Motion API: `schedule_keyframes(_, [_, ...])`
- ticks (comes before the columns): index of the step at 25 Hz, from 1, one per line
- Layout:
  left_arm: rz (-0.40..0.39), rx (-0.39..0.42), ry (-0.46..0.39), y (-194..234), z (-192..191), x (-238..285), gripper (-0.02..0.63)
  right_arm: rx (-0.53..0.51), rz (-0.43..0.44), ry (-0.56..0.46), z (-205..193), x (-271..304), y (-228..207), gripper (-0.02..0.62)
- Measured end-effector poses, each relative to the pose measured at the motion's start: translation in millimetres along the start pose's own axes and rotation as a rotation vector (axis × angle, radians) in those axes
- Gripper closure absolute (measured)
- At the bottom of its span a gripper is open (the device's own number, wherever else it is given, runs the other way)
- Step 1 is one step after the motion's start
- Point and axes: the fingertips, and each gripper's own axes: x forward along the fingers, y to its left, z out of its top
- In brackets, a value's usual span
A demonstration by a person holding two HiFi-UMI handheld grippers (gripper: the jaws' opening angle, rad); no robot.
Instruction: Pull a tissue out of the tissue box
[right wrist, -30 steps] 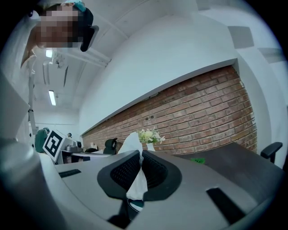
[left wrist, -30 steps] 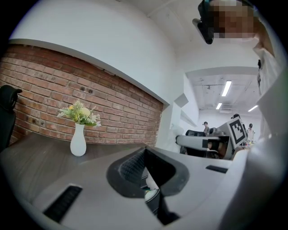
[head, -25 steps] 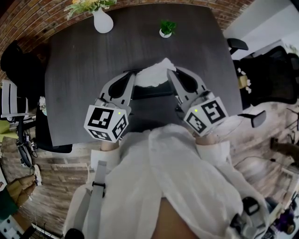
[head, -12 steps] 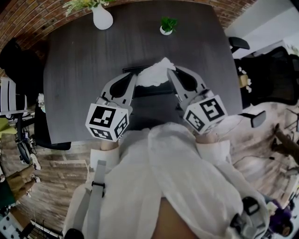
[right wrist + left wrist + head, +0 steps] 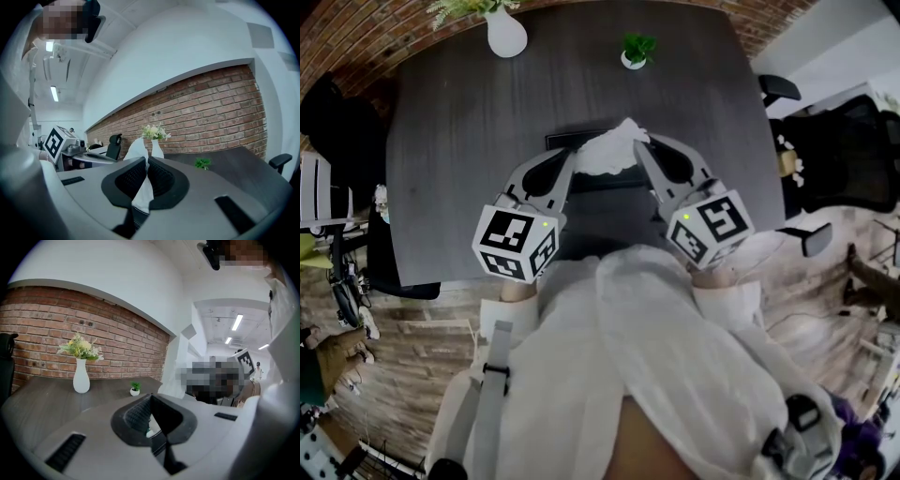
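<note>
Centrally, the right claw (image 5: 146, 171) pinches the white tissue (image 5: 140, 196), which stands up over the dark tissue box (image 5: 600, 184) on the desk (image 5: 459, 141). The left claw (image 5: 151, 404) is pressed together with its tip against the tissue's left edge; a white sliver shows low between its pads. A vase (image 5: 505, 39) and a small plant (image 5: 635, 52) stand at the far edge.

Between left gripper (image 5: 572, 156), right gripper (image 5: 639, 145): tissue (image 5: 609, 153); vase (image 5: 506, 36) behind.
</note>
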Motion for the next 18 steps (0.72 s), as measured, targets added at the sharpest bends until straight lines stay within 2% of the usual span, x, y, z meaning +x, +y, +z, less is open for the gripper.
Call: schedule_keyframes(18, [-0.013,-0.007,0.007,-4.5,-4.6,0.5,0.601,-0.015,-0.001,0.047,-5.0,1.9,-0.8,0.583])
